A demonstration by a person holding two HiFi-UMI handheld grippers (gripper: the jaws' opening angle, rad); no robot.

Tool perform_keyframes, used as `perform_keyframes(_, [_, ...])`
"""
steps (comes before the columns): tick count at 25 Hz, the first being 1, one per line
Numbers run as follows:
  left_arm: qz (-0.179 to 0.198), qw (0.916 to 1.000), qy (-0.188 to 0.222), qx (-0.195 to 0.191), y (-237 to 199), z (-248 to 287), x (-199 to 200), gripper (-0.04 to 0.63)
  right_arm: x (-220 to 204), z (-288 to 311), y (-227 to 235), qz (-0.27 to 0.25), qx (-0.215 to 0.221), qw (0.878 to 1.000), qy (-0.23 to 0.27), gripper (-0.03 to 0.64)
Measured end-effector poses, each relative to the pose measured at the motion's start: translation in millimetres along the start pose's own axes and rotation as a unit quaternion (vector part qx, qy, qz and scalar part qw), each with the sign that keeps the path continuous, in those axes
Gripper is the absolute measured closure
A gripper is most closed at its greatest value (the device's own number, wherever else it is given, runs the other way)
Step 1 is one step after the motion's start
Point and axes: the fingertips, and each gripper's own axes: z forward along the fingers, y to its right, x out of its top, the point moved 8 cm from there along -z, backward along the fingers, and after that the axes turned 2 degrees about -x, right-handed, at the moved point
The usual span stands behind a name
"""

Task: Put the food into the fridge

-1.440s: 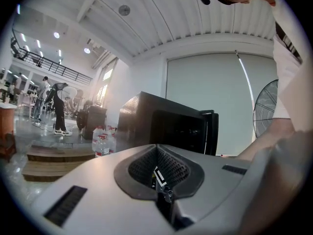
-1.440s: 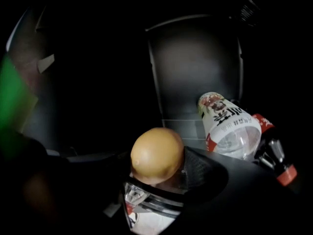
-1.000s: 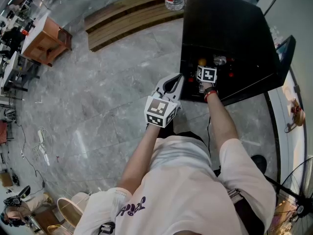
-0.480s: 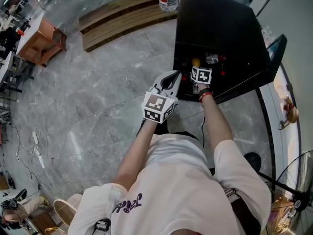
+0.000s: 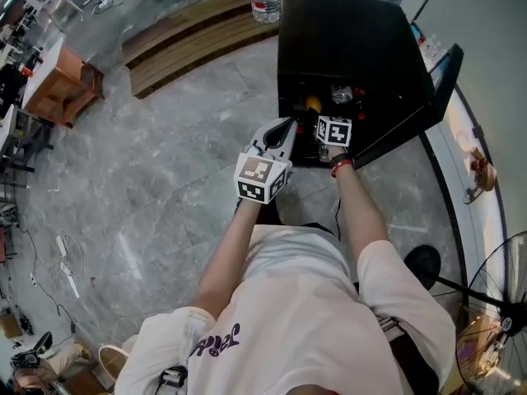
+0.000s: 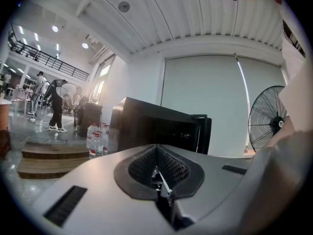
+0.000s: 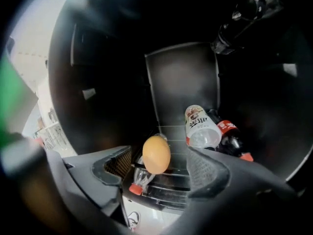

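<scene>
since the right gripper [image 7: 160,166] sits inside the open black mini fridge [image 5: 354,48], its jaws stand spread wide with the egg [image 7: 156,153] between them and the pads clear of it on both sides. reads as a release: the egg looks set at the front of the wire shelf [image 7: 168,184], just left of a clear bottle [image 7: 199,126] and a cola bottle [image 7: 230,137]. left gripper [image 5: 284,132] hangs outside the fridge front, jaws pressed together on nothing, likely parked out of the way. fridge door [image 5: 442,76] stands wide open.
</scene>
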Motion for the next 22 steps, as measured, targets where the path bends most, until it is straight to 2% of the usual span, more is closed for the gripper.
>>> perform_keyframes(14, [-0.014, 0.9998, -0.005, 0.015, 14, -5, 24, 0.578, 9, -58, 5, 0.040, 0.009, 0.999, 0.013, 0.249])
perform_keyframes(22, [-0.019, 0.9996, -0.007, 0.021, 24, -9, 41, 0.578, 22, -101, 3, 0.031, 0.009, 0.999, 0.022, 0.275])
